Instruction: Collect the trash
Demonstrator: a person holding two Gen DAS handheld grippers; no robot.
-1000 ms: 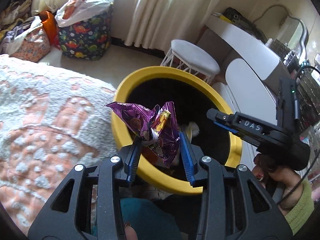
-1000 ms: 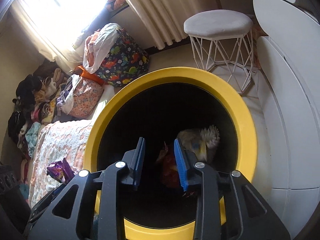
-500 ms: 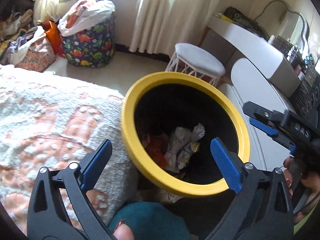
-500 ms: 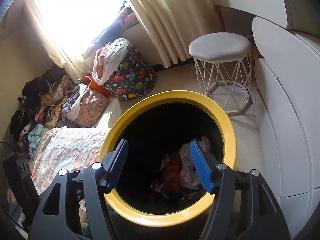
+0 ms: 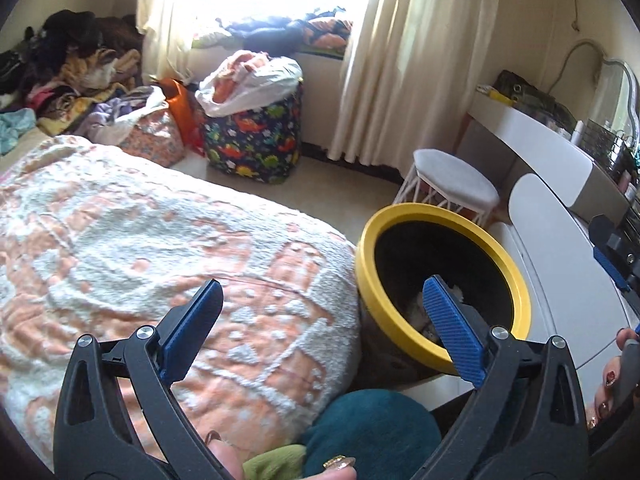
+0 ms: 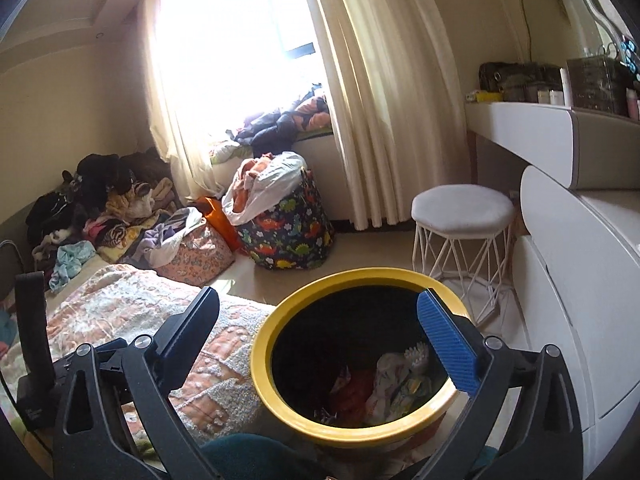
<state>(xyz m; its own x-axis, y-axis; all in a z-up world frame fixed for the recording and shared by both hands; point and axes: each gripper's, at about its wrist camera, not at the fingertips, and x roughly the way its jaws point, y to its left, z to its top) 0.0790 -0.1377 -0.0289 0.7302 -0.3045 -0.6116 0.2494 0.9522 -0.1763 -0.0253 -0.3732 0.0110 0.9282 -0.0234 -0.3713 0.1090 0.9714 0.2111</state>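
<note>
The yellow-rimmed black bin (image 5: 516, 280) stands on the floor between the bed and the white dresser. Crumpled red and white trash (image 6: 384, 384) lies at its bottom. My left gripper (image 5: 320, 282) is open wide with nothing between its blue pads, held above the bed's edge to the left of the bin. The jaws of my right gripper (image 6: 318, 294) are opening, with nothing between them, and it hangs back from and above the bin's rim (image 6: 260, 356). Its blue-padded finger (image 5: 608, 260) shows at the right edge of the left wrist view.
A white-and-orange blanket (image 5: 160, 240) covers the bed on the left. A white wire stool (image 6: 460, 208) and the dresser (image 6: 580, 280) stand to the right. A dinosaur-print bag (image 5: 252, 140) and clothes piles sit by the window. A teal-clad knee (image 5: 372, 424) is below the grippers.
The left gripper let go of a purple wrapper over the bin and opened wide. The right gripper opened too. Both pulled back and up from the bin.
</note>
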